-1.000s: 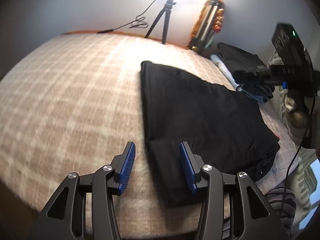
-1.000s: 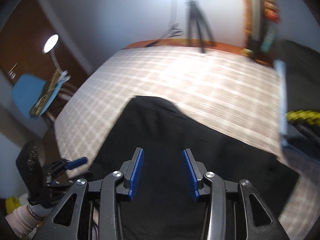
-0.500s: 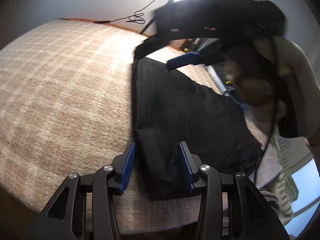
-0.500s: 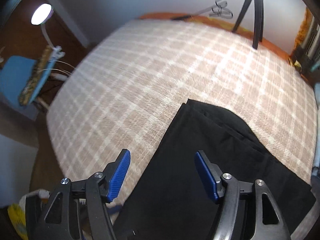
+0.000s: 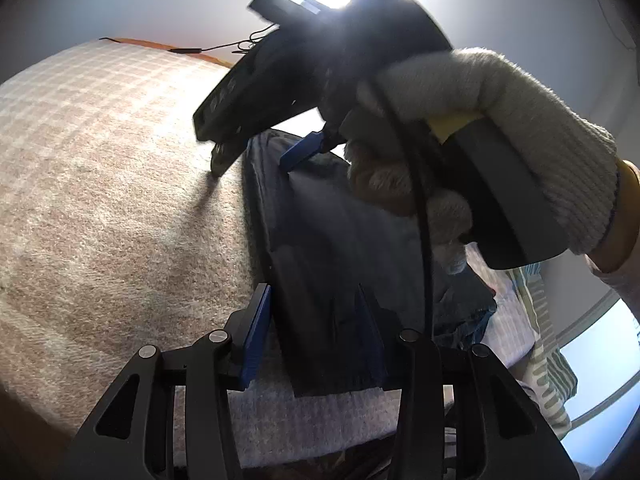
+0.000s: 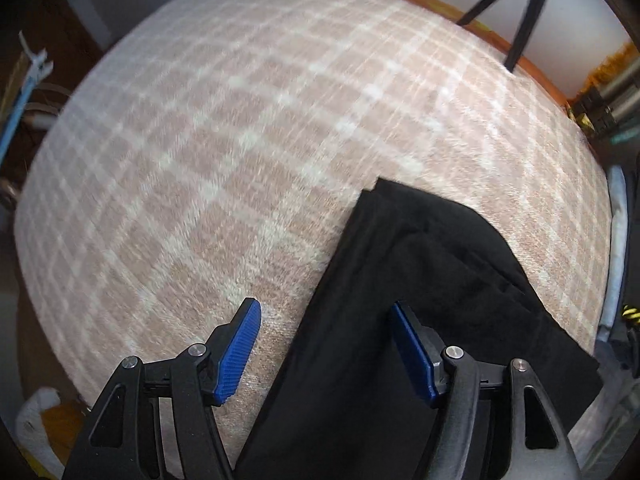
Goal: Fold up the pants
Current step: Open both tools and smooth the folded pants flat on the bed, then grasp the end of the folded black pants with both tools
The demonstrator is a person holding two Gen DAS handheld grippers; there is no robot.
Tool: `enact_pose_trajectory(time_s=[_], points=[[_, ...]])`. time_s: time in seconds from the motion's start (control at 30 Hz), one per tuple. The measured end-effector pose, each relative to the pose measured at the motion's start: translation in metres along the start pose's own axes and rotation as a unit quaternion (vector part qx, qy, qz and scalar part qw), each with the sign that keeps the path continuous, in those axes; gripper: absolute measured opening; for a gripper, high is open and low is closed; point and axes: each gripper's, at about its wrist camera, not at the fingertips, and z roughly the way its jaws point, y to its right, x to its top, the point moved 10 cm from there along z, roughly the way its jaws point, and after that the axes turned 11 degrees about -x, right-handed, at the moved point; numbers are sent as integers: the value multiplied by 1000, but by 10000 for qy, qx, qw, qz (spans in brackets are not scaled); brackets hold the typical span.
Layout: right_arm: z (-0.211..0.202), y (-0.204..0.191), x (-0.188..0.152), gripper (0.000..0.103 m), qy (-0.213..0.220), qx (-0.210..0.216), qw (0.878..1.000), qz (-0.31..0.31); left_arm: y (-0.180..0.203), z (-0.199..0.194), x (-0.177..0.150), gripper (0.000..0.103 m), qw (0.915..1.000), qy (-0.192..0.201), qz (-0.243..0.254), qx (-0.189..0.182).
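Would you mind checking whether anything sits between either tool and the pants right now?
Nothing visible does. The left tool is open around the near end of the dark pants, and the right tool is open over their left edge on the plaid blanket.

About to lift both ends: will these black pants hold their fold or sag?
Likely sag: the black pants lie limp in thin flat layers. Probably light. The stacked edges by the left gripper may slip apart on the plaid blanket.
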Motion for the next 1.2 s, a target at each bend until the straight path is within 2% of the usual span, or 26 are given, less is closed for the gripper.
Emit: enact_pose_trajectory(time_s=[0.07, 0.1, 0.17, 0.2, 0.27, 0.33, 0.4, 0.57, 0.6, 0.67, 0.7, 0.73, 0.8, 0.9, 1.03, 1.2], points=[[2, -2, -1, 69, 73, -62, 9999, -108, -2, 1, 1, 40, 10000, -40, 51, 17], [2, -3, -2, 65, 78, -31, 9999, -78, -2, 1, 1, 40, 9999, -63, 80, 45], [1, -1, -4, 48, 111, -23, 9999, -37, -2, 0, 2, 40, 9999, -57, 102, 88], [-1, 2, -5, 34, 128, -52, 9999, -32, -2, -1, 3, 42, 9999, -27, 99, 126], [-2, 9, -9, 26, 117, 56, 9999, 41, -3, -3, 9, 44, 9999, 59, 52, 147], [-4, 14, -13, 15, 129, 319, 9993, 151, -7, -3, 15, 52, 9996, 119, -13, 261], [-8, 22, -16, 8, 176, 605, 9974, 355, -9, 1, 17, 52, 9995, 94, -106, 295], [-23, 42, -22, 4, 419, 996, 9919, 662, -2, 17, 15, 52, 9996, -95, -148, 232], [-27, 46, -22, 3, 470, 1051, 9908, 707, 1, 21, 14, 49, 9995, -124, -124, 267], [-32, 55, -21, 3, 553, 1129, 9890, 773, 5, 25, 13, 38, 9995, -131, -112, 247], [-35, 59, -19, 3, 588, 1163, 9882, 802, 8, 27, 13, 23, 9996, -148, -104, 232], [-38, 63, -20, 3, 630, 1198, 9873, 827, 11, 29, 13, 16, 9995, -168, -51, 261], [-44, 75, -23, 2, 736, 1255, 9854, 882, 18, 28, 16, 13, 9995, -118, 95, 277], [-53, 80, -23, 2, 902, 1438, 9799, 1049, 32, 25, 23, 10, 9991, -75, 349, 246], [-73, 106, -33, 2, 1153, 1663, 9712, 1259, 63, 32, 31, 9, 9972, -124, 723, 170], [-94, 145, -52, 2, 1450, 1786, 9609, 1541, 98, 42, 35, 8, 9935, -300, 1090, -122]])
